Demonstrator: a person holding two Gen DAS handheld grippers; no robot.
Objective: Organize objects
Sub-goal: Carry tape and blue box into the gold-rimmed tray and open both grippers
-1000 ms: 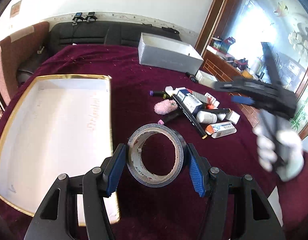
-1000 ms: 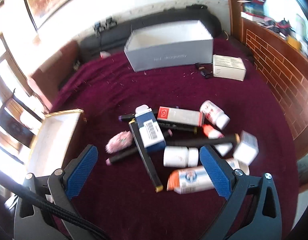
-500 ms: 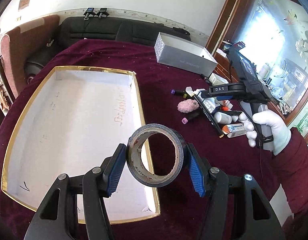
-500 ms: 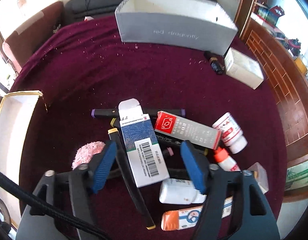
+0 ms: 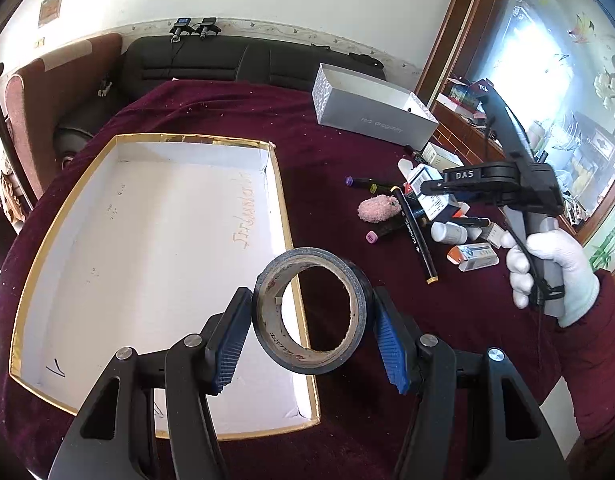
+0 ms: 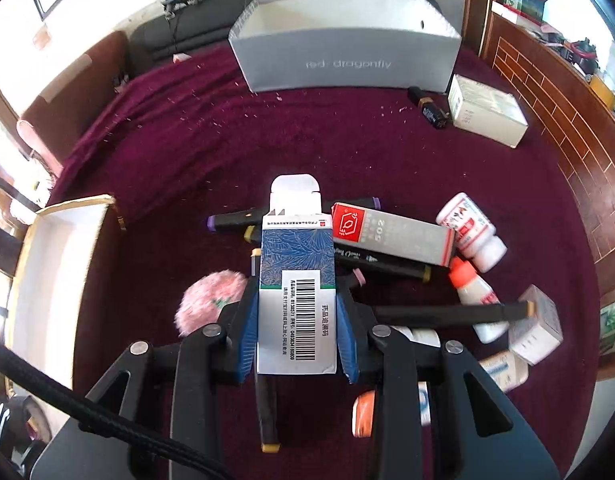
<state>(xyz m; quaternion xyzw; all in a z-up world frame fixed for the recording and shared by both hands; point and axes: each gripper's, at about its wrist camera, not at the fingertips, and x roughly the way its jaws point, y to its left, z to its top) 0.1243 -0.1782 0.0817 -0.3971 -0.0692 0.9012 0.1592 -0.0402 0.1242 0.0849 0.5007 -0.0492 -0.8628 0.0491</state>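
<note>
Since half a second ago the right claw has dropped onto the pile and now clamps the blue medicine box, its pads tight on both long sides; a lift seems next. Meanwhile the left claw still grips the roll of black tape, now over the white tray's gold edge, so a drop inside looks close. Markers, bottles and small cartons crowd the maroon table; a grey shoebox sits at twelve o'clock, a black sofa behind.
</note>
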